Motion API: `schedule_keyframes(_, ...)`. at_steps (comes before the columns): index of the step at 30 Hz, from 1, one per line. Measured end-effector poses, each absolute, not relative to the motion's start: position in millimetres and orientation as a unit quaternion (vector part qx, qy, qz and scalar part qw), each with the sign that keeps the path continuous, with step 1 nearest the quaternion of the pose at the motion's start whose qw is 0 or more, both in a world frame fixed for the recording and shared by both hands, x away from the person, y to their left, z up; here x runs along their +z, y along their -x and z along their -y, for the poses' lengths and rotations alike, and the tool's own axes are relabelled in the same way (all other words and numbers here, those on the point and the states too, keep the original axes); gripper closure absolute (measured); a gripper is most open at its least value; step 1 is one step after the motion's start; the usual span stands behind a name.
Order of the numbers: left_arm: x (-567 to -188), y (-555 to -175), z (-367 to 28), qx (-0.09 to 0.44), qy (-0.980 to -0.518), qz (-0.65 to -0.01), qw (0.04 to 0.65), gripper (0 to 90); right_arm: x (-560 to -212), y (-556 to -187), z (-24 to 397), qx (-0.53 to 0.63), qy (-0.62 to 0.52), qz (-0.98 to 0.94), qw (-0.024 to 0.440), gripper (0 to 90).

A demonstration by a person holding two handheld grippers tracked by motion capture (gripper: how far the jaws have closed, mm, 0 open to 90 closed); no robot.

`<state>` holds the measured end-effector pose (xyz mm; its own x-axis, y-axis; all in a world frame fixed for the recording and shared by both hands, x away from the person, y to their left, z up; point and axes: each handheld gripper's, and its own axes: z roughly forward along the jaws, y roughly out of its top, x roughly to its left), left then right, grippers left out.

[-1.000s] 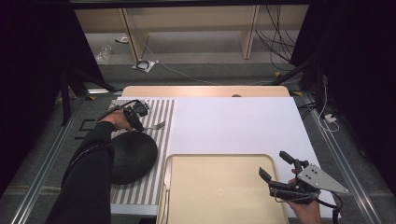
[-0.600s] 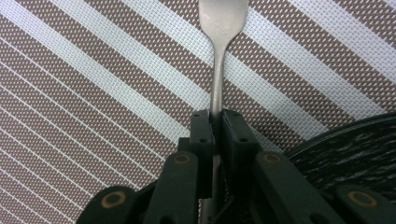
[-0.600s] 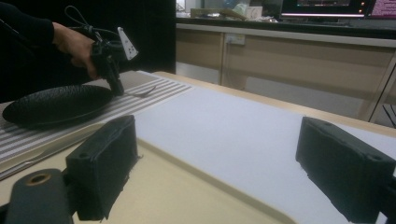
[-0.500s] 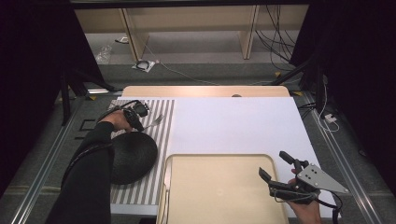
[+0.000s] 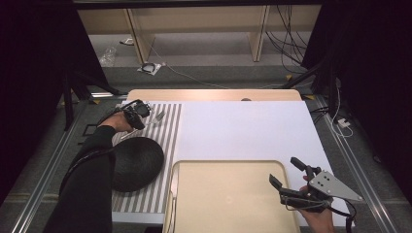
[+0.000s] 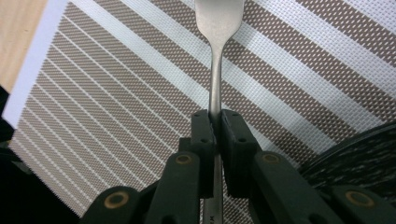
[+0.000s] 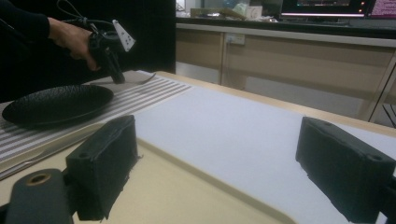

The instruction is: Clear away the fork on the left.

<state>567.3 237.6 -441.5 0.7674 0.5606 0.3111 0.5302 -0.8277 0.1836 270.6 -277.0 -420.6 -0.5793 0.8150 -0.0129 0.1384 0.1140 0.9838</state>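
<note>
Left gripper (image 6: 214, 126): jaws have just closed, now clamped on the fork (image 6: 215, 56) handle, tines pointing to 12 in its view. Fork sits over the striped mat (image 5: 167, 133), at 12 from the black plate (image 5: 136, 162); lifted or resting, hard to tell. Right gripper (image 5: 286, 174): jaws wide, nothing between them, over the tray (image 5: 228, 199) at 4 o'clock on the surface.

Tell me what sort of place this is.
Probably a lab data-collection rig staged as a dining table: striped placemat, black plate, fork, tray, with cables on the floor behind and dark curtains around.
</note>
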Motion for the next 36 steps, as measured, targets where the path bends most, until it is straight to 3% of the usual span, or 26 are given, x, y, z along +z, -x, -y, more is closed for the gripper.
schedule_keyframes(22,-386,-528,-224,0.178,-0.91,-0.361,0.095,83.7,-420,-270,276,0.566,-0.346,-0.685,0.3,13.5)
schedule_keyframes(36,-365,-481,-203,0.164,-0.91,-0.358,0.127,83.8,-420,-269,275,0.569,-0.346,-0.684,0.299,13.6)
